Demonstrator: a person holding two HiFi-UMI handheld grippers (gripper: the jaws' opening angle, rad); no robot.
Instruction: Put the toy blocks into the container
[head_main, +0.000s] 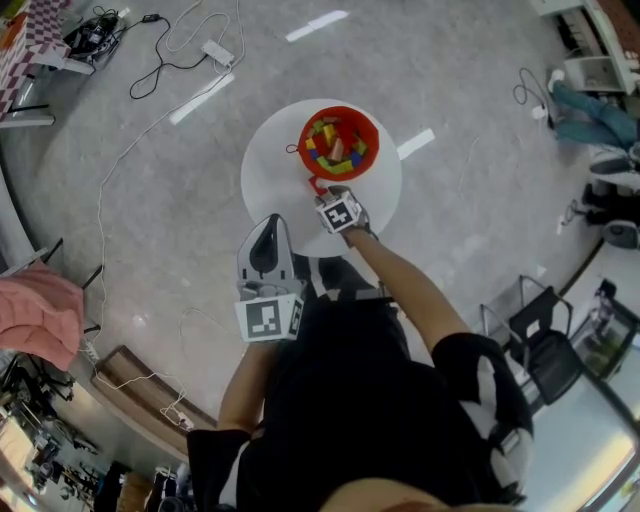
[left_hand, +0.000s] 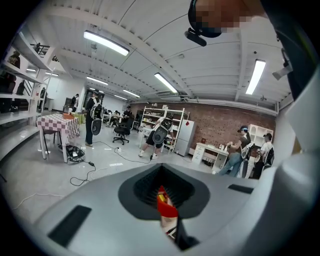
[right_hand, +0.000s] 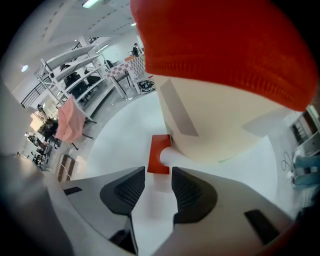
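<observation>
My right gripper (right_hand: 159, 176) hovers over the desk (head_main: 262, 175), jaws spread, empty. Red block (right_hand: 159, 154) lies just ahead of them, beside the container (head_main: 372, 128). Other blocks (head_main: 335, 148) inside it. Left gripper (left_hand: 162, 197) off the desk, jaws pressed together, empty.

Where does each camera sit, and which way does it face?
Head view: on the person's head, looking down at table and container; both forearms show.
Left gripper view: on left gripper, looking across the room; shut jaws show.
Right gripper view: on right gripper, looking down at red block; open jaws show.
Head and right gripper views share the container.
</observation>
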